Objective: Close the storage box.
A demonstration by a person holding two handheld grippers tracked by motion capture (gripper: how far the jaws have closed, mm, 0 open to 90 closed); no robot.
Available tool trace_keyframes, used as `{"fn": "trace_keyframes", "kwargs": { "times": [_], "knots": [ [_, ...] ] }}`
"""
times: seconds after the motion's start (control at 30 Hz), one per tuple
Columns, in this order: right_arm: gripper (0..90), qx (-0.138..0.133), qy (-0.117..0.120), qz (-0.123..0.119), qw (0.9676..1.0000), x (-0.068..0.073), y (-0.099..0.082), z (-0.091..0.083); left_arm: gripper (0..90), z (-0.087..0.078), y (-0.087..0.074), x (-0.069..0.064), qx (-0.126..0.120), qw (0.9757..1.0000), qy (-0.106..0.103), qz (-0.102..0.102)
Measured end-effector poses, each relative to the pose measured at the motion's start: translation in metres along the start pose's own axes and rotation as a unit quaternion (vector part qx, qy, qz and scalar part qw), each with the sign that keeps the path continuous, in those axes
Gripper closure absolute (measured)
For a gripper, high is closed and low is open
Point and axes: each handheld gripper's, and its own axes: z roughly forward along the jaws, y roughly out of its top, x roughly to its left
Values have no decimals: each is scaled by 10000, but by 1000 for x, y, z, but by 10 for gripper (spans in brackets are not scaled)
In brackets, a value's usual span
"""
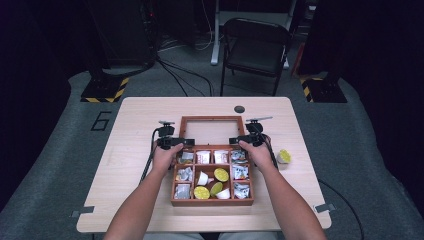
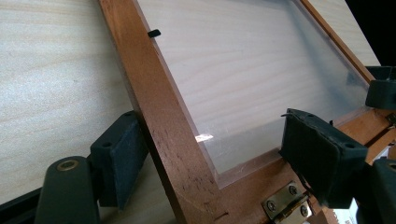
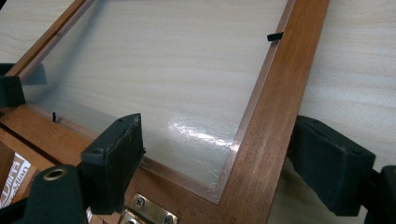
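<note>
In the high view, both hands cover parts of the wooden box (image 1: 212,202), hiding its upper corner compartments. The small packets (image 1: 184,190) inside are too small to read. In the left claw view, the brass hinge (image 2: 286,206) is cut off by the bottom edge. In the right claw view, a printed label (image 3: 13,179) is cropped at the left.

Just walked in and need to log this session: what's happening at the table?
A person holds a gripper in each hand at a wooden box of tea bags and pods. Its glass lid is swung open behind it. The left gripper straddles one side rail of the lid, the right gripper the other, jaws open on both near the hinges. One pod sits on the table to the right.
</note>
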Motion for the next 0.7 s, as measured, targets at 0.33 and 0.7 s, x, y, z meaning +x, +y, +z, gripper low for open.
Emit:
{"fn": "trace_keyframes", "kwargs": {
  "times": [0.33, 0.7],
  "knots": [
    [271, -193, -153, -98, 9996, 5, 2, -9, 320, -8, 3, -2, -160, 9997, 93, 180],
    [373, -448, -212, -278, 9984, 12, 7, -27, 365, -24, 7, -10, -444, 9984, 155, 307]
  ]
}}
